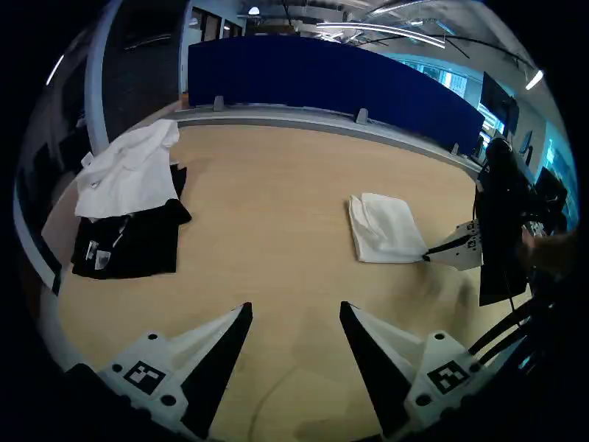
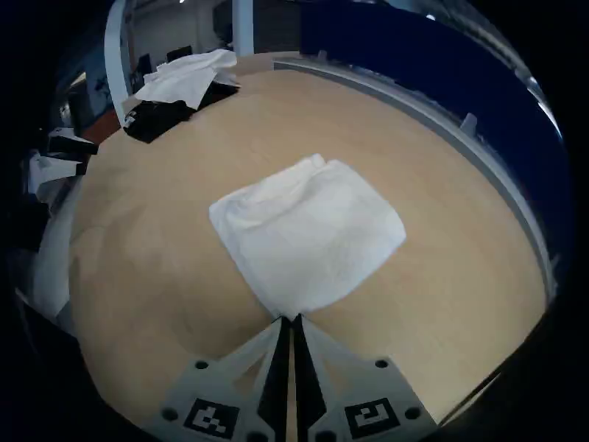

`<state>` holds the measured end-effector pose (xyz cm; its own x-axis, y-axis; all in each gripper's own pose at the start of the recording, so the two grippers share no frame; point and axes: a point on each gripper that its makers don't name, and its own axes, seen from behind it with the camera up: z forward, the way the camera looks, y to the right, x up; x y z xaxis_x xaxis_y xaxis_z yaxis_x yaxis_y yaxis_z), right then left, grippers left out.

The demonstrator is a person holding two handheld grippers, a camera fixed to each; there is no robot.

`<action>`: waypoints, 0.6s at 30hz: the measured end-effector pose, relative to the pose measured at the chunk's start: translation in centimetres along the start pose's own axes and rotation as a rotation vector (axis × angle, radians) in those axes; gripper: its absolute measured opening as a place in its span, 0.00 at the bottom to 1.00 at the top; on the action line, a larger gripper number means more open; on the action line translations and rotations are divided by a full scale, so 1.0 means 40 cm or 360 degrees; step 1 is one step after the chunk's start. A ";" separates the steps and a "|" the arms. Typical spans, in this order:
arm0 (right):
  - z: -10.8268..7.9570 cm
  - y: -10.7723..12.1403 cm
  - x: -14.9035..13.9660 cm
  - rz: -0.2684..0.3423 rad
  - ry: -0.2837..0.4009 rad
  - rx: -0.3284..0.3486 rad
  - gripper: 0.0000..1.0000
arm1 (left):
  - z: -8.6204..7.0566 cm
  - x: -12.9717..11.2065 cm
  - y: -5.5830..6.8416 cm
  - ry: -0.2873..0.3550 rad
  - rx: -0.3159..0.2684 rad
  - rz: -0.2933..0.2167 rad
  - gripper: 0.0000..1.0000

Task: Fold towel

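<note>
A white towel [image 1: 383, 227], folded into a small thick rectangle, lies flat on the wooden table [image 1: 265, 199]. In the right gripper view the same towel [image 2: 309, 228] fills the middle, and its near corner runs into the tips of my right gripper [image 2: 289, 322], whose fingers are pressed together on it. The left gripper view shows that right gripper [image 1: 428, 255] from the side, touching the towel's near right corner. My left gripper [image 1: 295, 309] hovers over bare table well short of the towel, with its fingers spread wide and nothing between them.
A heap of white cloth [image 1: 129, 173] over black cloth [image 1: 136, 243] lies at the table's far left, and appears as the white cloth [image 2: 188, 77] in the right gripper view. A blue partition [image 1: 331, 81] runs along the table's back edge. A hand and dark equipment [image 1: 508, 214] are at the right.
</note>
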<state>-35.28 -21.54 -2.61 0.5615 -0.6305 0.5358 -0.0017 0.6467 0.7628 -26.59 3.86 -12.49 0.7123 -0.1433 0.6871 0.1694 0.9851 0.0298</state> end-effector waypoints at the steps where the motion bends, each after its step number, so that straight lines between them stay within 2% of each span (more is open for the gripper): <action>1: -0.005 0.002 0.008 -0.0004 0.0010 -0.0004 0.03 | 0.001 0.002 0.000 0.0001 0.0000 0.0001 0.88; 7: -0.043 0.021 0.076 -0.0040 0.0092 -0.0037 0.03 | -0.001 0.014 -0.001 0.0015 -0.0001 0.0005 0.88; 18: -0.144 0.081 0.274 -0.0104 0.0272 -0.0111 0.03 | -0.010 0.050 0.006 0.0062 -0.0016 0.0015 0.88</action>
<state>-24.38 -23.88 3.64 0.6908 -0.5941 0.4121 0.0936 0.6386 0.7638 -24.87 3.75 -11.40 0.7398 -0.1377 0.6585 0.1692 0.9854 0.0159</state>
